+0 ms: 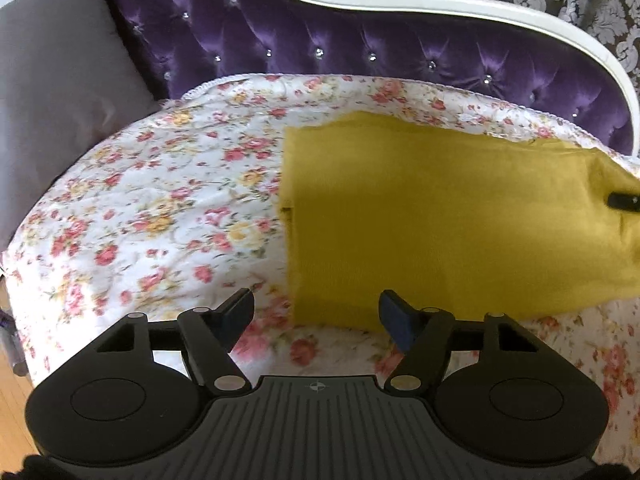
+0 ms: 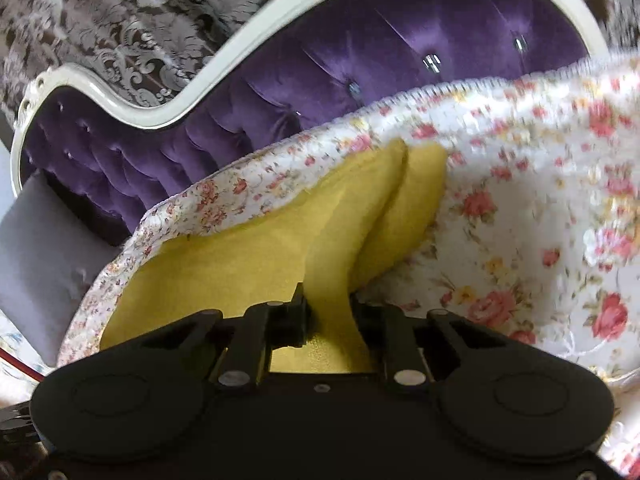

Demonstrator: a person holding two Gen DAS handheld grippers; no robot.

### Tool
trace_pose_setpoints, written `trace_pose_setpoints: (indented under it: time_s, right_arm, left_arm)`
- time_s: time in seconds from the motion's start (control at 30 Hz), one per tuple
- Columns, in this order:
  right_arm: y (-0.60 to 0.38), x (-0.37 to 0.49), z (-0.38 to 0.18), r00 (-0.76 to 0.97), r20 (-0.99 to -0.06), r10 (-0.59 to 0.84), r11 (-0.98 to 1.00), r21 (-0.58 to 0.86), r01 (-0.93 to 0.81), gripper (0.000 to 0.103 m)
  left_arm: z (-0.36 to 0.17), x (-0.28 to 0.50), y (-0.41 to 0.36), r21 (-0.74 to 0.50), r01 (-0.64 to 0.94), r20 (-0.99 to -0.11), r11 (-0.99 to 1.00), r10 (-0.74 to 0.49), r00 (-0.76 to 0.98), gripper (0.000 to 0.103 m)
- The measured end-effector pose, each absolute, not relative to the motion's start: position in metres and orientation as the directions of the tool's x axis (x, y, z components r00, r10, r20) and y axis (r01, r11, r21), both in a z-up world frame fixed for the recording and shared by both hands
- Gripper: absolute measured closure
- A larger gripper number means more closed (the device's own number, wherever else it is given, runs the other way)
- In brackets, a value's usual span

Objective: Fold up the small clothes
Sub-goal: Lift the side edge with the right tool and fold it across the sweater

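While the mustard-yellow knit garment (image 1: 440, 216) lies mostly flat on the white quilted cover printed with pink and yellow roses (image 1: 140, 200), spread over a purple tufted sofa with a cream curved frame (image 1: 320, 40), one end of it is lifted. The right hand-held gripper (image 2: 328, 312) is clamped on a fold of the yellow cloth, which stands up between its black fingers. The left hand-held gripper (image 1: 316, 312) hangs with its jaws apart and nothing between them, just above the garment's near left corner. A grey cushion (image 1: 60, 80) sits at the sofa's left end. This looks like the start of a fold: the right end should probably be carried across toward the left edge, with the left gripper pinning or catching the corner. No brand, label or readable writing shows anywhere.
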State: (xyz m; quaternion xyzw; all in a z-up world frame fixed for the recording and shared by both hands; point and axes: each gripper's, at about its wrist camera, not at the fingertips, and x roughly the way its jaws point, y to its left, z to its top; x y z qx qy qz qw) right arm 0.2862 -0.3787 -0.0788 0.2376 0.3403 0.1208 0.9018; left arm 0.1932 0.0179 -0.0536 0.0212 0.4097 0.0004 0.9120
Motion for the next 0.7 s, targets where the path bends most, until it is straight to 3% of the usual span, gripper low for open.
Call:
trace_pose_setpoints:
  time_s: [0.3, 0.7]
  right_arm:
    - [-0.307, 0.294, -0.043, 0.749, -0.562, 0.351, 0.913, 0.382, -0.142, 0.078]
    - [-0.194, 0.302, -0.044, 0.702, -0.602, 0.382, 0.924, 0.274, -0.267, 0.078]
  left_arm:
    - [-0.056, 0.176, 0.033, 0.014, 0.049, -0.766, 0.999, -0.021, 0.643, 0.035]
    - [-0.057, 0.17, 0.067, -0.045, 0.029, -0.766, 0.999, -0.053, 0.64, 0.035]
